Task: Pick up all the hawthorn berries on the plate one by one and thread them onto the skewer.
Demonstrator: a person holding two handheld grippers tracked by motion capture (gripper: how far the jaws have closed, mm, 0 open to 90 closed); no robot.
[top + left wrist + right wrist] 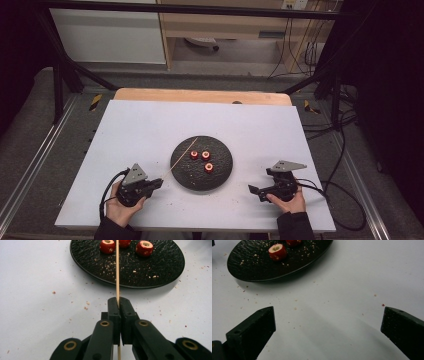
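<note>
- Your left tongs (159, 183) are clamping a thin wooden skewer (181, 157), jaws pressed together around it, at about 7 o'clock from the black plate (184, 176).
- The skewer is running from those tongs toward 1 o'clock, crossing over the plate's left part, its far tip sitting near the rim at about 11 o'clock.
- Three red cored fruit pieces (205, 155) are lying on the plate around its centre; in the left gripper view the skewer is passing between two of them.
- Your right tongs (256, 191) are resting with jaws standing wide apart, at about 4 o'clock from the plate, pointing toward 9 o'clock.
- Fine crumbs (85, 307) are scattering over the white bench (140, 125) and the plate.
</note>
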